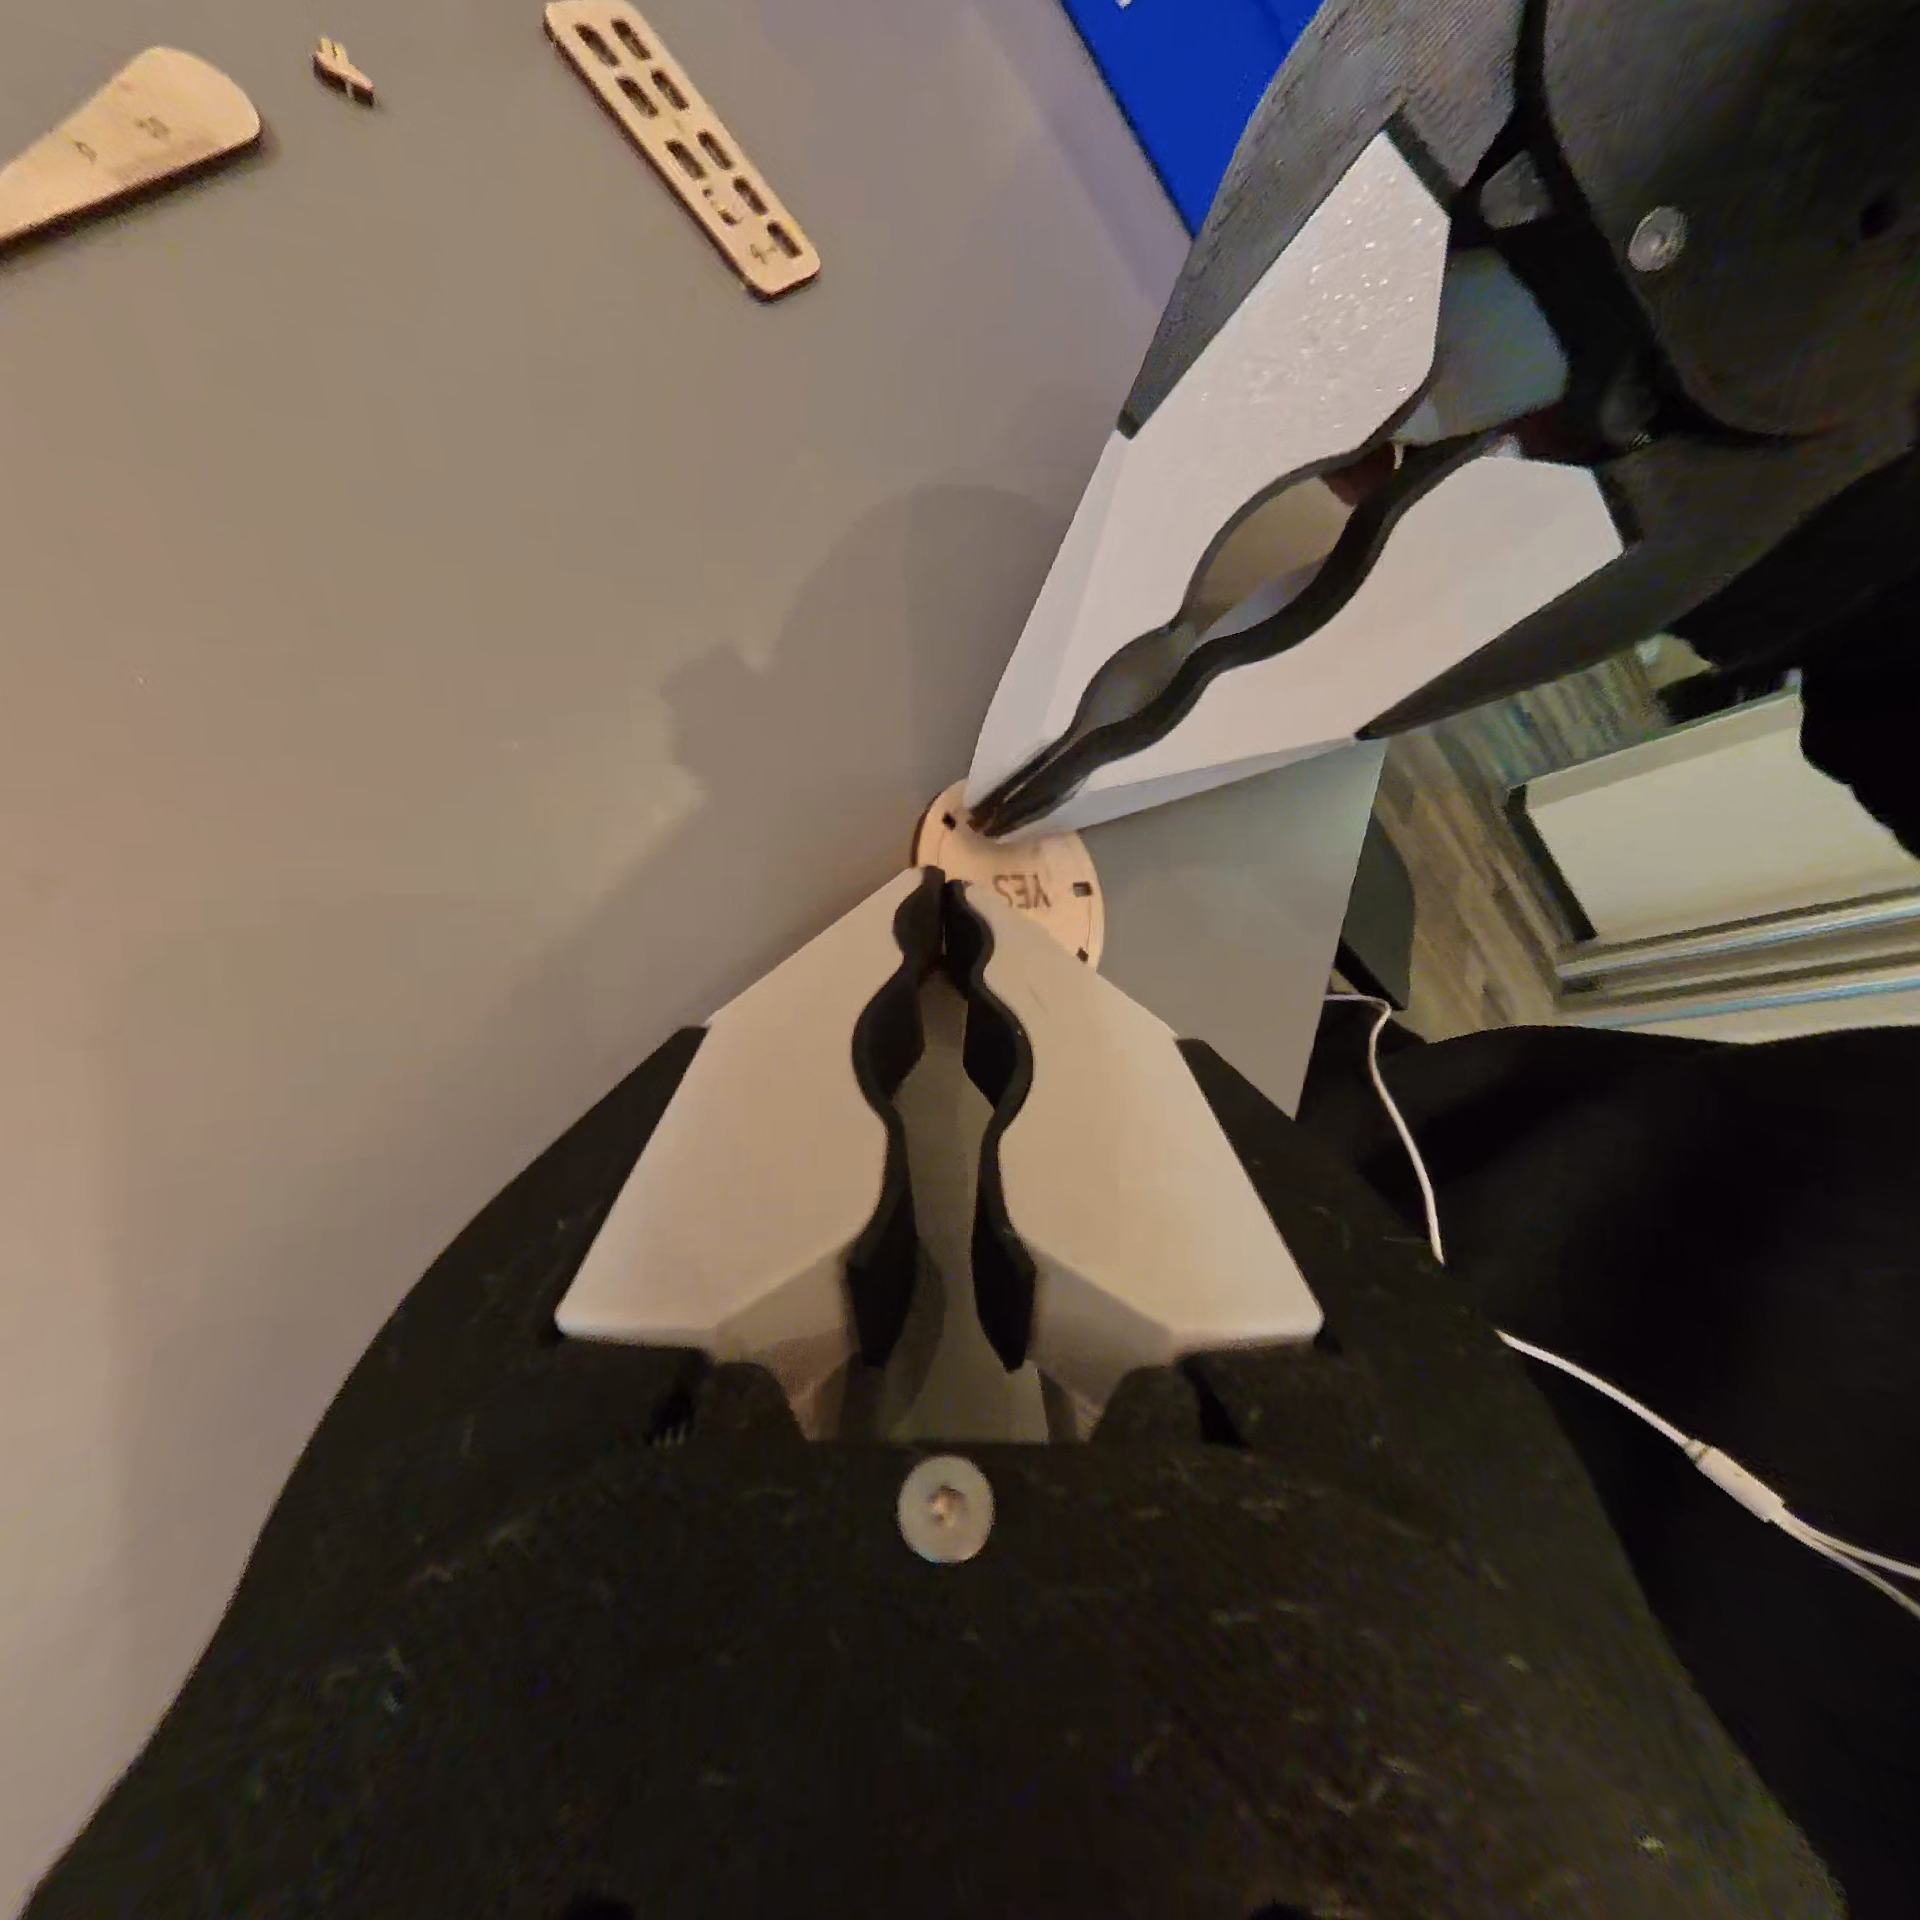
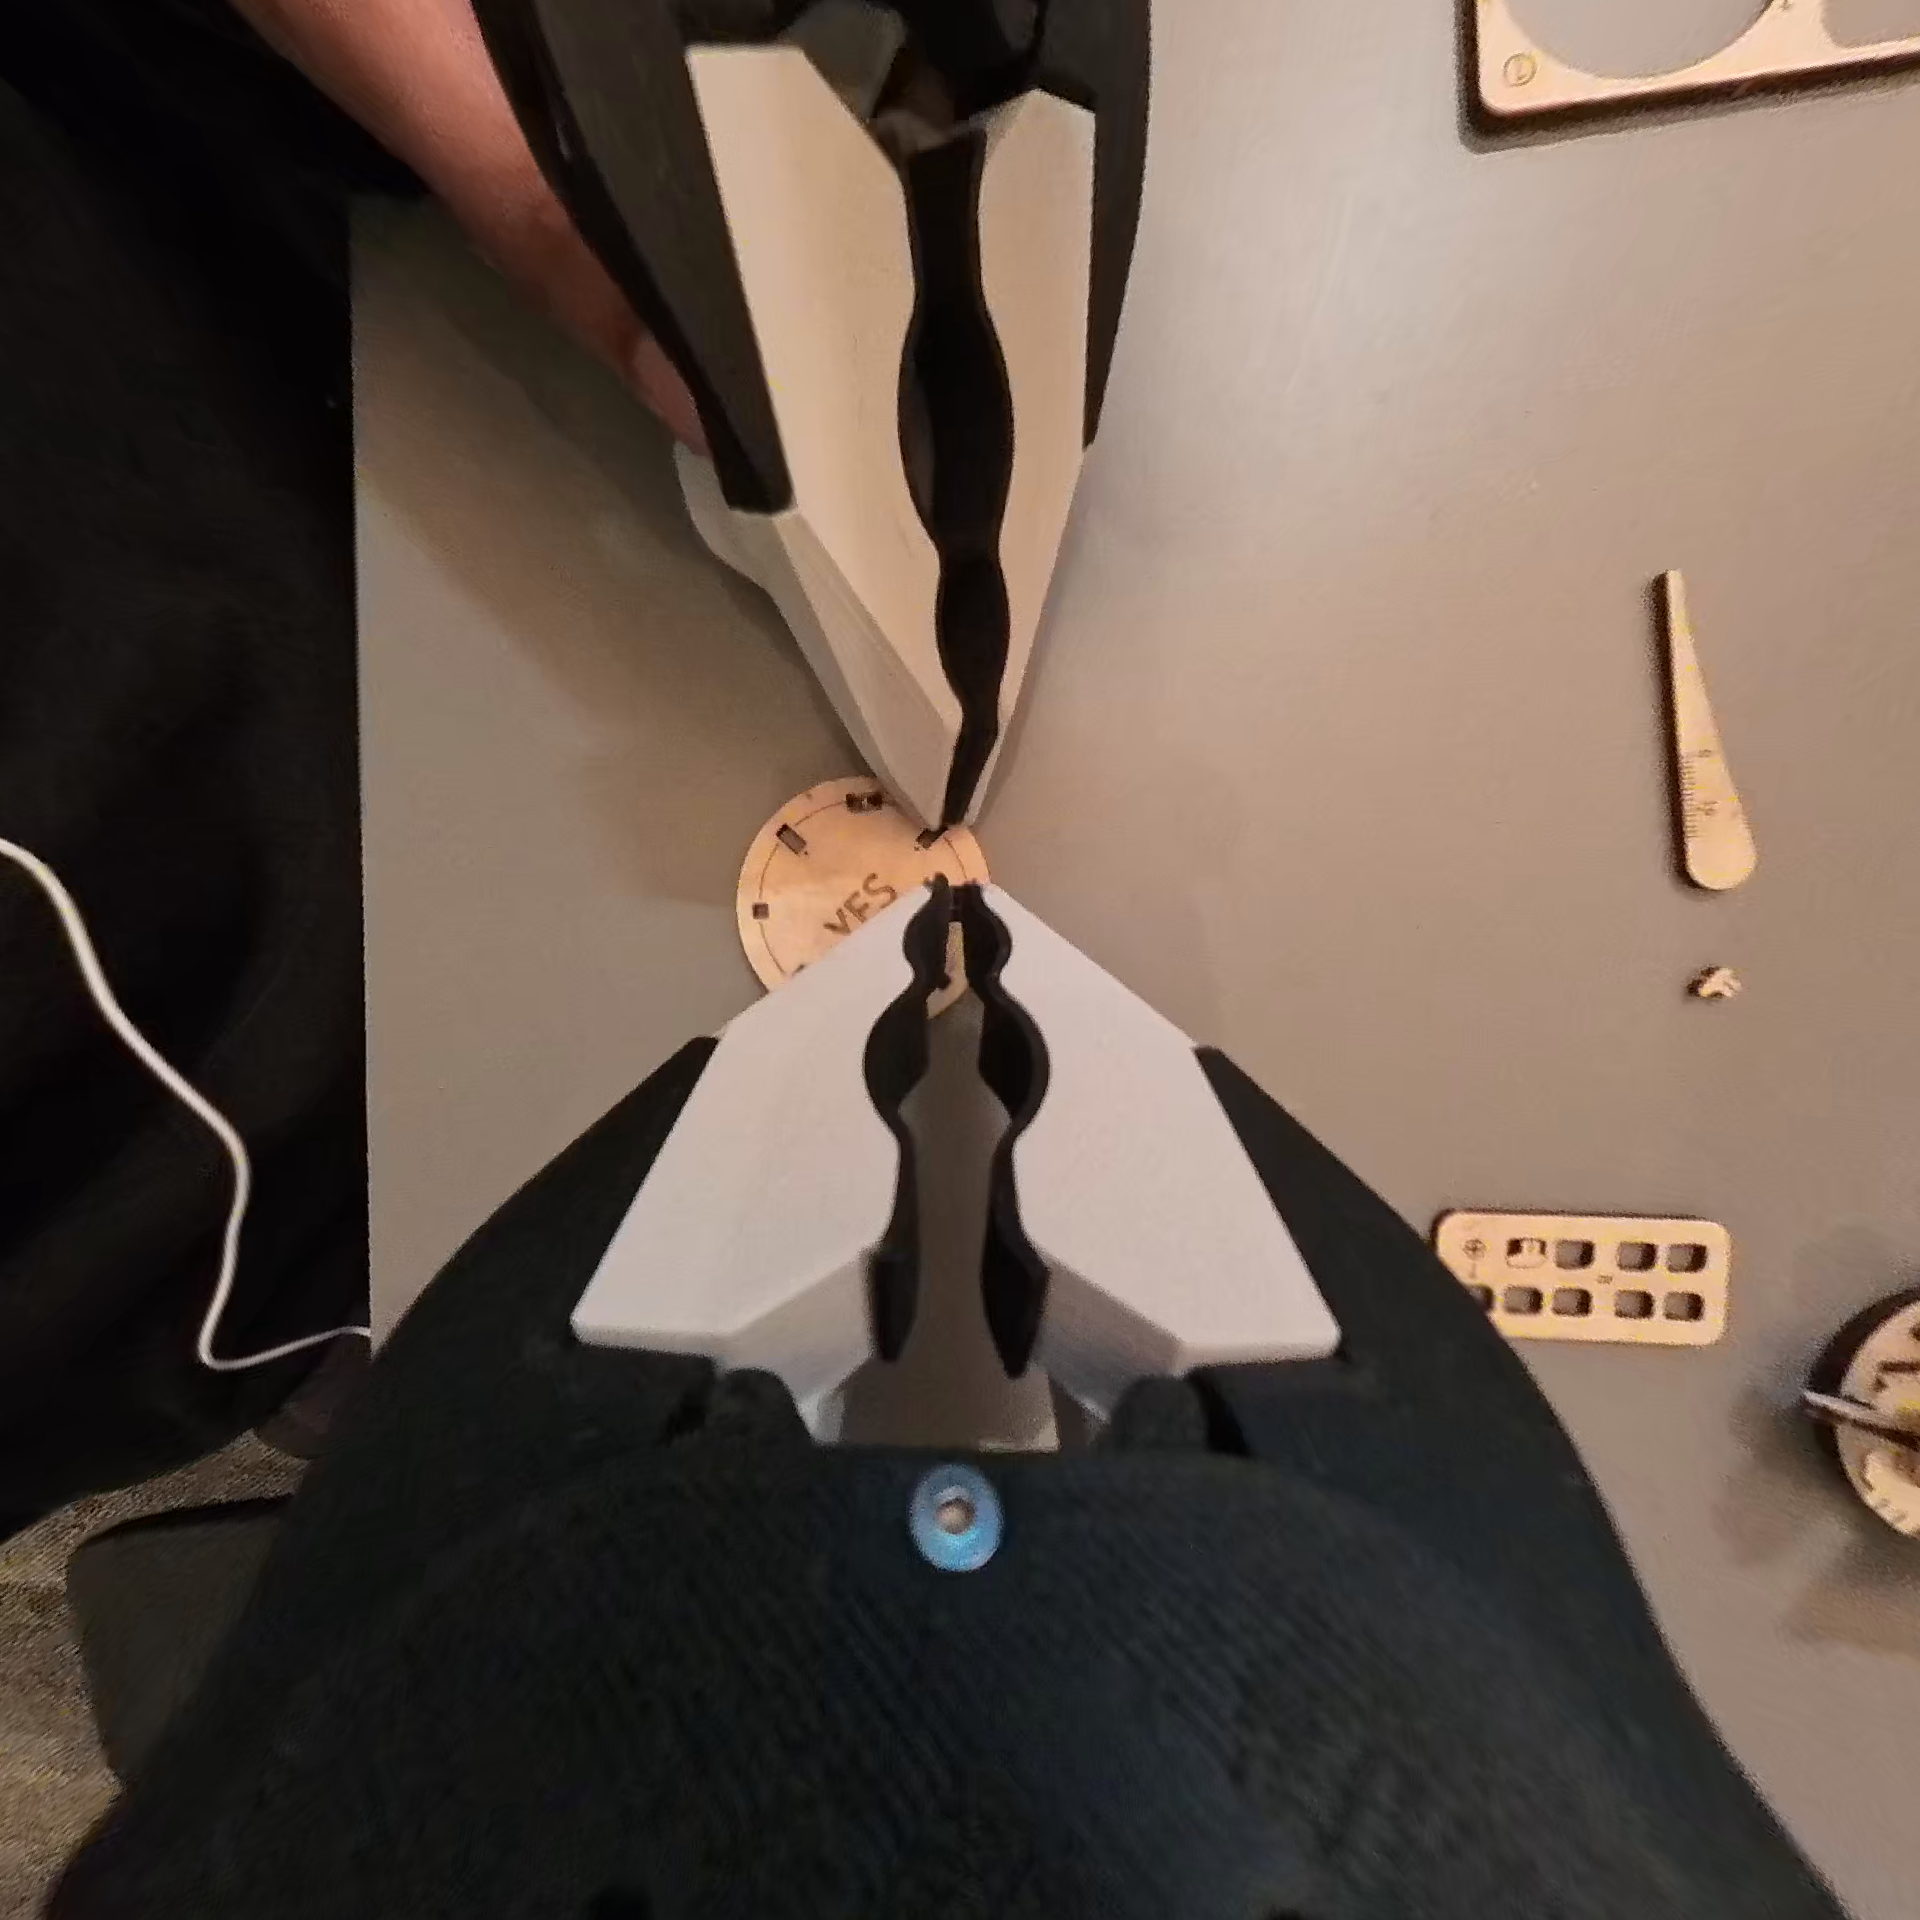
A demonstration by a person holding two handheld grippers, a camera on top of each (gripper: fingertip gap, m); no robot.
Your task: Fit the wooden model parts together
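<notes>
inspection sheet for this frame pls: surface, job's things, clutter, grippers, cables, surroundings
Surface: grey table, flat, edge on the person's side.
Job's things: round wooden disc with small slots, flat near the table edge.
Clutter: tapered wooden ruler piece; tiny wooden bit; slotted wooden plate; wooden frame with round cutouts; round dial piece at the picture's edge.
Grippers: left gripper and right gripper, jaws shut, tips over the disc from opposite sides; nothing seen held.
Cables: white cable off the table edge, over dark fabric.
Surroundings: blue panel; floor and pale furniture beyond the table.
</notes>
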